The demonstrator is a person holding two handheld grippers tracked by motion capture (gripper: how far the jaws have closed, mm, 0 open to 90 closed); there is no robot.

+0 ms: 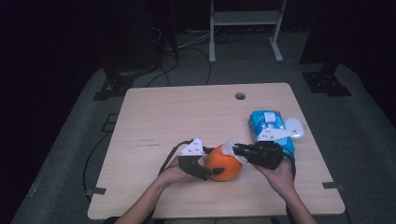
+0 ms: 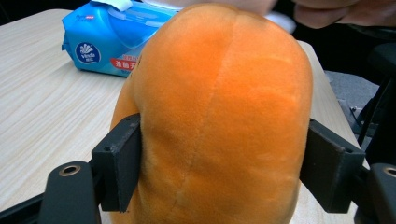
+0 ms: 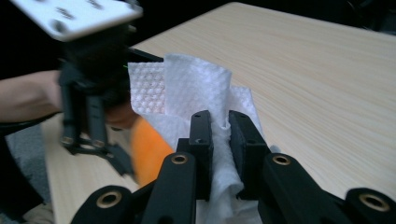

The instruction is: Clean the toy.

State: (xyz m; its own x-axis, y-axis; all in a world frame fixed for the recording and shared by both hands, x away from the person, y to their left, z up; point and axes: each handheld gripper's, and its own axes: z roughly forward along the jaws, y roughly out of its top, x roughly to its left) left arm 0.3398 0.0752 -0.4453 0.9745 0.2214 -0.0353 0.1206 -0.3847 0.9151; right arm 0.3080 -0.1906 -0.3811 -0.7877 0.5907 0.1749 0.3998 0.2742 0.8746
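An orange plush ball (image 1: pixel 224 162) (image 2: pixel 219 107) rests on the wooden table (image 1: pixel 187 112) near its front edge. My left gripper (image 1: pixel 211 164) (image 2: pixel 224 163) comes in from the left and is shut on it, one black pad pressed into each side. A white wipe (image 1: pixel 232 148) (image 3: pixel 196 84) is pinched in my right gripper (image 1: pixel 238 150) (image 3: pixel 220 135), which reaches in from the right and holds it against the top right of the ball. In the right gripper view the ball (image 3: pixel 147 149) shows behind the wipe, with the left gripper (image 3: pixel 88 93) beyond it.
A blue pack of wet wipes (image 1: pixel 271 128) (image 2: pixel 107 42) lies to the right of the ball, its white lid (image 1: pixel 295 127) flipped open. A round cable hole (image 1: pixel 240 96) sits near the table's far edge. Dark stands and cables occupy the floor behind.
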